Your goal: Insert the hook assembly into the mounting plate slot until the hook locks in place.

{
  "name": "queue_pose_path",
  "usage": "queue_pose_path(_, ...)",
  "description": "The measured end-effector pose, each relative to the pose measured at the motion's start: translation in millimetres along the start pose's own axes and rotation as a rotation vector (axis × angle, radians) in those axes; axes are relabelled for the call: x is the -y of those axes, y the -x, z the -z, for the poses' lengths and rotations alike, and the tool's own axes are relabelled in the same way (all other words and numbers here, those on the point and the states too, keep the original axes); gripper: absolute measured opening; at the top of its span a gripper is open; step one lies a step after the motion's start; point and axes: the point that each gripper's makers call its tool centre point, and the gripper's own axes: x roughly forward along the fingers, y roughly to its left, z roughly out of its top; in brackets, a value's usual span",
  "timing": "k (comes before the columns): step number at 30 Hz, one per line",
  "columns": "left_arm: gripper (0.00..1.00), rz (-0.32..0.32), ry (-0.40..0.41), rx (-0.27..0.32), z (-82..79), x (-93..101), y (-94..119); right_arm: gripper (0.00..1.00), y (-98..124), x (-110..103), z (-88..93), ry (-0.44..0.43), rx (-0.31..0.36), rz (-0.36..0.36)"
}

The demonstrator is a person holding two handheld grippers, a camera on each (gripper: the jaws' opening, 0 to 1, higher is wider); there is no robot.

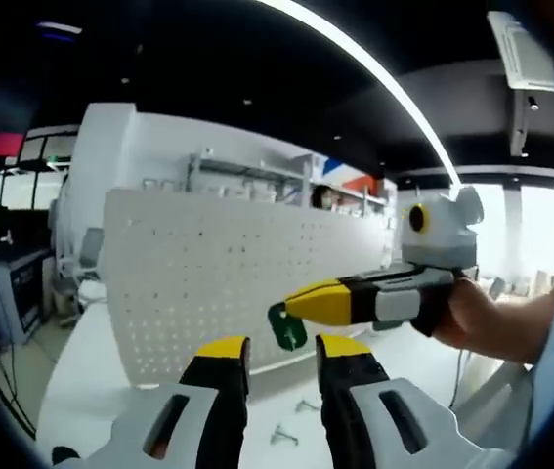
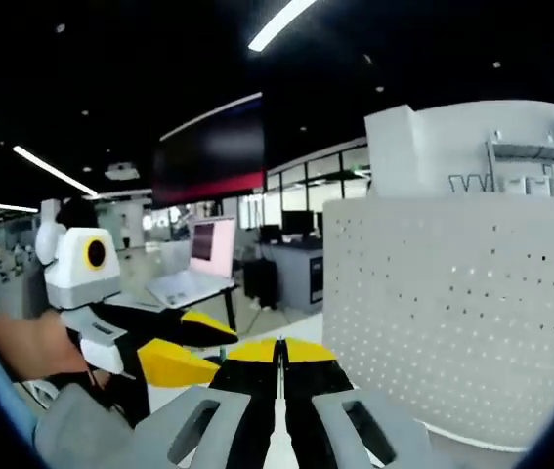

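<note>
The white perforated mounting plate (image 1: 208, 278) stands upright on the table, and in the right gripper view it is at the right (image 2: 452, 313). My right gripper (image 1: 293, 311) comes in from the right, shut on a small green hook (image 1: 286, 330) that hangs just in front of the plate's lower part. In its own view the right gripper (image 2: 278, 344) has its jaws pressed together, and the hook is hidden there. My left gripper (image 1: 281, 349) is open and empty, just below the hook. It also appears at the lower left (image 2: 203, 350).
Small metal hooks (image 1: 306, 404) lie on the white table (image 1: 91, 371) in front of the plate. A person's hand (image 1: 487, 322) holds the right gripper. A laptop (image 2: 193, 278) sits on a desk behind, and shelves and desks fill the background.
</note>
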Motion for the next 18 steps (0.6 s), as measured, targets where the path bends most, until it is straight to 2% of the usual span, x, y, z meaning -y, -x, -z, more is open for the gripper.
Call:
queue_pose_path(8,0.20,0.000,-0.002,0.028,-8.3,3.4,-6,0.00,1,0,-7.6,-0.003,0.028,0.002)
queue_pose_path(13,0.20,-0.006,-0.010,0.035,-8.4,5.4,-11,0.00,2,-3,-8.8,-0.020,0.036,-0.006)
queue_pose_path(18,0.14,-0.009,-0.017,0.047,-9.1,7.3,-14,0.00,2,-2,-9.5,-0.037,0.043,-0.008)
